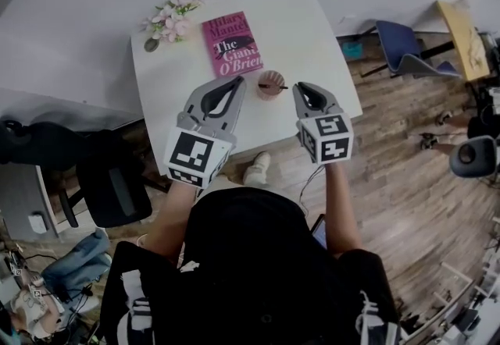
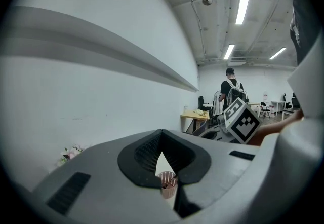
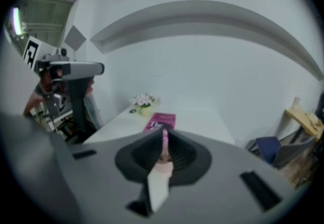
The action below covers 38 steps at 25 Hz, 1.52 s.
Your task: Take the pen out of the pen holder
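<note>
A pink mesh pen holder (image 1: 270,84) stands near the front edge of the white table (image 1: 312,39). A dark pen (image 1: 275,87) pokes out of it, leaning right. My left gripper (image 1: 239,80) is just left of the holder, with its jaws shut and empty. The holder (image 2: 167,183) shows through the slit behind the left gripper's (image 2: 162,136) tips. My right gripper (image 1: 298,87) is just right of the pen's end, shut with nothing held. Only a thin pink strip of the holder (image 3: 163,163) shows through the right gripper's (image 3: 164,134) slit.
A pink book (image 1: 231,43) lies behind the holder, and a small pot of pink flowers (image 1: 170,23) sits at the table's back left corner. A black chair (image 1: 109,179) is left of the table, a blue chair (image 1: 402,47) and a yellow table (image 1: 461,27) to the right.
</note>
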Available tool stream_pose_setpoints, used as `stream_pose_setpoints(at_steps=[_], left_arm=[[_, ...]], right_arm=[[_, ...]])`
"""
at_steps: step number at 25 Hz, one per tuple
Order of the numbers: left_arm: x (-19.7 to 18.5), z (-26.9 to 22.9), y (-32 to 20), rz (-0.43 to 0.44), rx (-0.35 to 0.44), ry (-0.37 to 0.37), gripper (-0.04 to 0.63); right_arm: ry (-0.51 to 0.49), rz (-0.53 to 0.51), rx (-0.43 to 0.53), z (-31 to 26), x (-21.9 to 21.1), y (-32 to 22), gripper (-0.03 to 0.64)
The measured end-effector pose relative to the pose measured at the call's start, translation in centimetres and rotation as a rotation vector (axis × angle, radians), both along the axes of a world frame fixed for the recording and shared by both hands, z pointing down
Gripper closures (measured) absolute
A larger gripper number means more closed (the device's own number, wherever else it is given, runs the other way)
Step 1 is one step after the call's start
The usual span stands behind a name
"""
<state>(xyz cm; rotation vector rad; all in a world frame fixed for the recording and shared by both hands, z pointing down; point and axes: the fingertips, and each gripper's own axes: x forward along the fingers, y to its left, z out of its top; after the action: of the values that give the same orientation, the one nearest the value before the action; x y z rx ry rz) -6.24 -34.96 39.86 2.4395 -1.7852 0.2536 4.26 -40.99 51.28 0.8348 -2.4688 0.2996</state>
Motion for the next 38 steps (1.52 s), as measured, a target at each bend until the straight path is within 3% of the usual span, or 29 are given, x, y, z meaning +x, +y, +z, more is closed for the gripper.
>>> stream_pose_setpoints(at_steps=[5,9,18,27,38], left_arm=[[0.2,1.2,0.0,-0.043,-0.023,-0.003,0.578],[-0.6,1.9,0.2,-0.074,-0.044,-0.009,0.578],[-3.0,2.4,0.8,-0.097,-0.071,-0.010,0.578],[-4.5,2.6,0.5,-0.071,-0.094,-0.020,0.578],[-5.5,2.5,-0.1,-0.031,-0.082,-0.005,0.578]], right_arm=[[0.039,-0.064,-0.054,3.6,-0.3,-0.6,0.577],[0.068,-0.111,-0.102,6.2,-1.2,-1.1,0.514],[0.174,-0.085,-0.220,12.9,-1.8,-1.9,0.469],[0.204,0.002,-0.280,15.2,-1.9,-2.2,0.472],[0.239,0.060,-0.263,15.2,-2.0,-2.0,0.551]])
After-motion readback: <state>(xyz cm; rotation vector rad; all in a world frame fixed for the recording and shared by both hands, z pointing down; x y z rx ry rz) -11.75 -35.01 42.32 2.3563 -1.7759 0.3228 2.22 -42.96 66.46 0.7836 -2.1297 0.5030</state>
